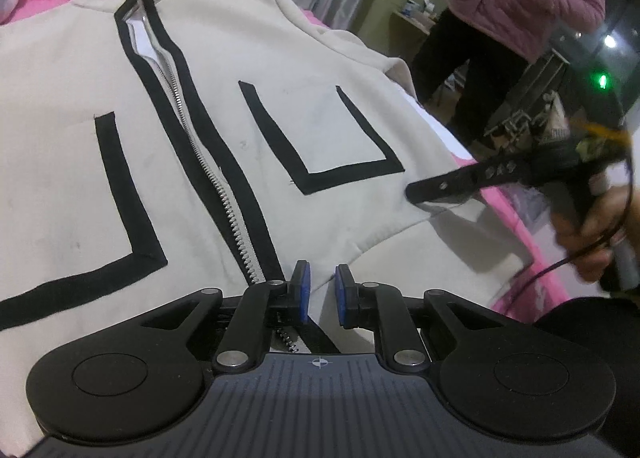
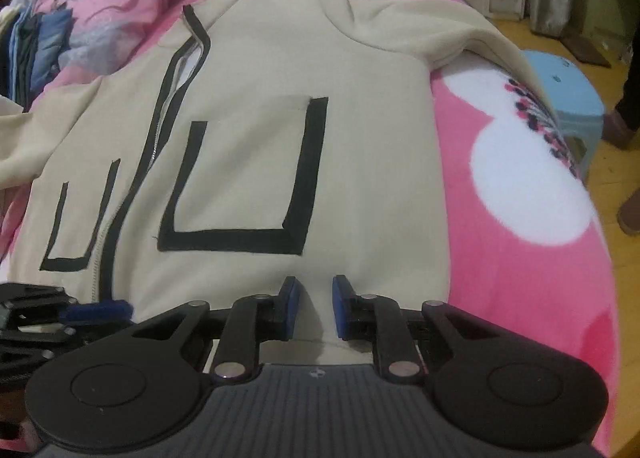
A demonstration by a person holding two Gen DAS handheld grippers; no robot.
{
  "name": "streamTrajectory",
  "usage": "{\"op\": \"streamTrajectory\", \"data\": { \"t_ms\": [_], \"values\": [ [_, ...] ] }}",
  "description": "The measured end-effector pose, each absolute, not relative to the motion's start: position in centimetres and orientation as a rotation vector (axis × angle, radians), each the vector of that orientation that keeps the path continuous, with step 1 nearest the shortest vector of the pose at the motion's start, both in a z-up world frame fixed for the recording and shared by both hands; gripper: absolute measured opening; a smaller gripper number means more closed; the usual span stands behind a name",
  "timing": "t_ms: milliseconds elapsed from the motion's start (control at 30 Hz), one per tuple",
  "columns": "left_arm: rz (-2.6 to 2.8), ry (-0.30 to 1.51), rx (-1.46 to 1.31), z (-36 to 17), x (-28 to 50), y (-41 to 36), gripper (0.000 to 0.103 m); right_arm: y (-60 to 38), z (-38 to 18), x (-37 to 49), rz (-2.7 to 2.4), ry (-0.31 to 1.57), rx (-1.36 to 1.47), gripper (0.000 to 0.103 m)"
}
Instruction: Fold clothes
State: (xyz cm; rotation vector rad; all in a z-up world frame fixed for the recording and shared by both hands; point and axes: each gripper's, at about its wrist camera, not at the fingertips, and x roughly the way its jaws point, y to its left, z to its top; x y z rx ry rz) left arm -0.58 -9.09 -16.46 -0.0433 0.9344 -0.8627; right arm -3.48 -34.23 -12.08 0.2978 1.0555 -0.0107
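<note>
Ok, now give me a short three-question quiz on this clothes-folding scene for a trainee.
1. True or false: the zipper on the jacket is closed all the way up to the collar.
2. What stands on the floor beside the pink blanket? A) a blue stool B) a red bucket C) a wooden chair
3. How many black-outlined pockets show on the jacket's front?

Key: 1 false, it gapes open near the top; 2 A; 3 two.
</note>
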Motion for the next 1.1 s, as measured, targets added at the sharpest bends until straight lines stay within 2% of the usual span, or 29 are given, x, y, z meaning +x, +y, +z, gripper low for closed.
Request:
{"op": "streamTrajectory", "data": {
  "t_ms": [233,300,500,600,700,900,1033,1100],
  "values": [
    [-0.854,0.907,-0.076,-16.7,-0.7,-9.0,0.014,-31.1,-5.4,0.8,0.119,0.920,0.188,0.020],
    [-0.846,0.913,-0.110,-16.9,-0.6,-8.8,0.014,-29.2,-5.5,3.8,0.141,0.899,0.121,0.020],
    [-0.835,0.926,-0.221,-17.8,-0.4,-7.7,0.014,-25.3,-10.4,13.3,0.151,0.877,0.005,0.020],
    [-0.849,0.912,-0.230,-18.1,-0.4,-7.6,0.014,-25.5,-13.8,16.2,0.142,0.931,0.040,0.019],
    [-0.869,0.905,-0.271,-18.6,-0.2,-7.0,0.014,-25.6,-11.9,17.7,0.140,0.937,0.041,0.020],
    [-0.899,0.894,-0.357,-19.8,0.2,-6.0,0.015,-26.9,-9.4,23.5,0.054,0.778,0.060,0.020],
    [-0.918,0.876,-0.370,-20.2,0.2,-5.6,0.015,-27.9,-12.2,28.4,0.025,0.752,0.164,0.020],
    [-0.925,0.867,-0.369,-20.2,0.0,-5.6,0.015,-27.8,-14.5,30.1,0.009,0.796,0.178,0.020]
  ]
}}
